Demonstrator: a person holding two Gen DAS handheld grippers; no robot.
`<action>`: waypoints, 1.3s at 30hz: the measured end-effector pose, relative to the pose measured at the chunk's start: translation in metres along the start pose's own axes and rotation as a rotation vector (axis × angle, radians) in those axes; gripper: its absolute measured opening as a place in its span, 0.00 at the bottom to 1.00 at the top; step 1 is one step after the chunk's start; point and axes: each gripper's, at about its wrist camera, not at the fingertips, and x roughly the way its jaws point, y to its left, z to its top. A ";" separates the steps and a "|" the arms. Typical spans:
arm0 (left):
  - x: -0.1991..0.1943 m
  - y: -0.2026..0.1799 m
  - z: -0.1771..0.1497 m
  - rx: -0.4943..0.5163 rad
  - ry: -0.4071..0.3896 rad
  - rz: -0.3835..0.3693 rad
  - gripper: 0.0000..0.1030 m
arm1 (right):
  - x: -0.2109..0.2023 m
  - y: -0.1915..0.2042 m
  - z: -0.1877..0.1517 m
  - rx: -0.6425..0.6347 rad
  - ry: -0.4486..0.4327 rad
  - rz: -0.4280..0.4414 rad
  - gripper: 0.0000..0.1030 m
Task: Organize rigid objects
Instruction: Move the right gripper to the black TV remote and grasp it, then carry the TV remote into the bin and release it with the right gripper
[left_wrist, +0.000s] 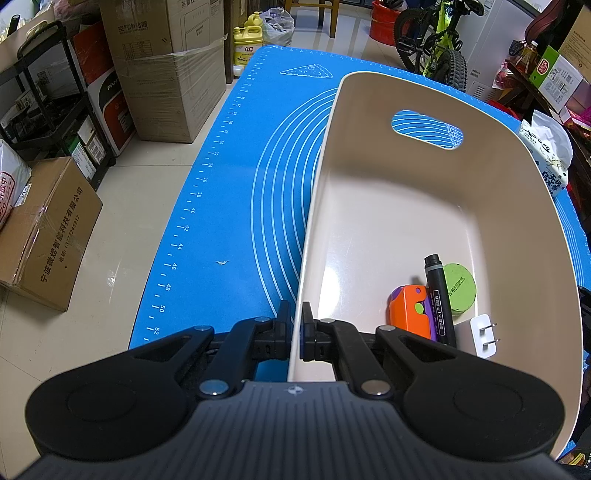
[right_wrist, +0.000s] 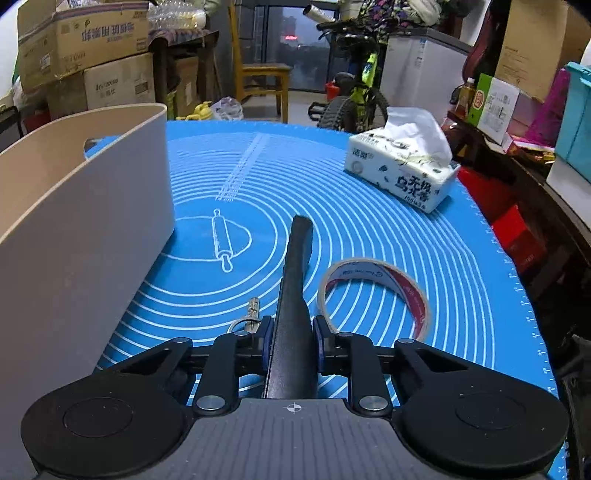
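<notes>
- Left tongs (left_wrist: 296, 325): clamped tight on the thin near-left wall of the bin (left_wrist: 509, 206), one pad inside, one outside. Angled steeply down, bottom centre of the left wrist view.
- Bin: beige smooth plastic, rounded corners, oval handle cutout in the far wall. Fills the right half of the left view; in the right view its outer wall stands at the left edge.
- Inside the bin, lower right of the left view, clustered together: black marker (left_wrist: 439, 299) with a white label strip, cylindrical; green round tin (left_wrist: 460, 288) touching the marker's right side; orange-and-purple plastic toy (left_wrist: 410, 314) against its left; white plug adapter (left_wrist: 484, 339) with two metal prongs at the near wall.
- Right tongs (right_wrist: 293, 341): partly closed, pads pressed on both sides of a black tapered tool (right_wrist: 295, 295), matte, wide at the tongs and narrowing to a blunt tip that points up-frame. Tilted down over the bench.
- Tape roll (right_wrist: 373, 295): thin ring, red-and-white printed, lying just right of the tool.
- Key (right_wrist: 253, 312) on a metal ring just left of the tool.
- Blue mat (right_wrist: 369, 221): silicone, white concentric lines and a rolling-pin drawing, covers the bench.
- Tissue pack (right_wrist: 402, 170): soft printed wrapper, upper right of the right view.
</notes>
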 end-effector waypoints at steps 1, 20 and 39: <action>0.000 0.000 0.000 0.000 0.000 0.000 0.05 | -0.003 0.000 0.001 0.004 -0.007 0.002 0.31; 0.000 0.000 0.000 0.000 0.000 0.000 0.05 | -0.087 0.023 0.052 0.020 -0.185 0.127 0.31; 0.000 0.001 0.000 0.000 0.000 -0.001 0.05 | -0.098 0.128 0.070 -0.118 -0.128 0.355 0.31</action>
